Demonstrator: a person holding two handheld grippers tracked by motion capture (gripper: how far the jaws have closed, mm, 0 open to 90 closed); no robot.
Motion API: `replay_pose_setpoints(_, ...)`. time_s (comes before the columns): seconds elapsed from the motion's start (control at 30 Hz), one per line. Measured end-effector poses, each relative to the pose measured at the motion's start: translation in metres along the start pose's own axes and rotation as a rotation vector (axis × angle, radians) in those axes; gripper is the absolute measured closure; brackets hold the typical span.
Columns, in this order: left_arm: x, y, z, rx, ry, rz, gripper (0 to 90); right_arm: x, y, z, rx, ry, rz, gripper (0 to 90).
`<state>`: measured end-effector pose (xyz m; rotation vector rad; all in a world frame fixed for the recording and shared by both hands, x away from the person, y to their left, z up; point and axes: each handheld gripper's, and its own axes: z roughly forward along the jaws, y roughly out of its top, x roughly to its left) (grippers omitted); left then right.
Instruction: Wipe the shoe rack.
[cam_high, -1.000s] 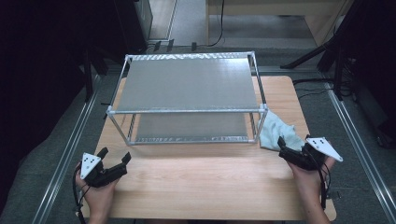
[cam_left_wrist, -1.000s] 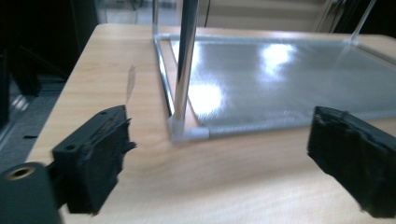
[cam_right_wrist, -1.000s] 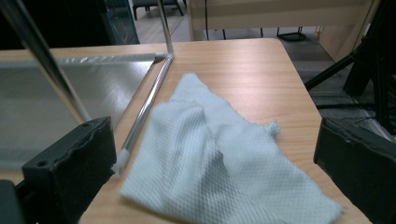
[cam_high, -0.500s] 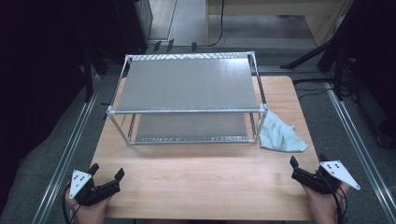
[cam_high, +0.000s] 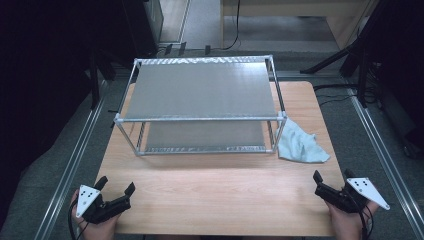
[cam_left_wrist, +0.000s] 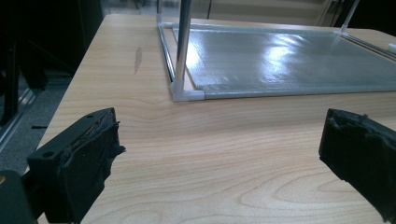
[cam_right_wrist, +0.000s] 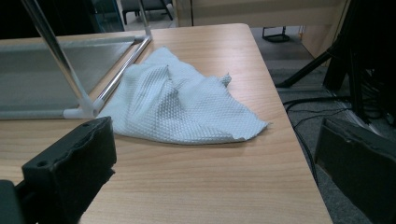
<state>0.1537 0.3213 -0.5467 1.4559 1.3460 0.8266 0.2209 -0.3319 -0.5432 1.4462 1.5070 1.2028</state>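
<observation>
A two-tier metal shelf rack (cam_high: 200, 90) stands on the wooden table (cam_high: 220, 200). A crumpled pale blue cloth (cam_high: 299, 145) lies on the table against the rack's front right leg, seen close in the right gripper view as the cloth (cam_right_wrist: 177, 105). My left gripper (cam_high: 116, 187) rests at the table's front left corner, open and empty; its view faces the rack's bottom shelf (cam_left_wrist: 280, 60) over bare wood. My right gripper (cam_high: 331, 181) sits at the front right corner, open and empty, a short way in front of the cloth.
Metal floor rails (cam_high: 70, 165) run along both sides of the table. Cables (cam_right_wrist: 308, 100) and a dark stand leg (cam_right_wrist: 308, 67) lie on the floor to the right. A desk (cam_high: 295, 12) stands at the back.
Both grippers have drawn back toward the table's front edge. The right one has moved away from the cloth, which stays where it lay beside the rack.
</observation>
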Motion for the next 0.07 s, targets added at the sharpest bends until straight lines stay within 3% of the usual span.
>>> replay_pose_setpoints(0.07, 0.0011, 0.0006, 0.0003, -0.003, 0.004, -0.002, 0.0, -0.0017, 0.0003, 0.0, -0.002, -0.004, 0.016, 0.0)
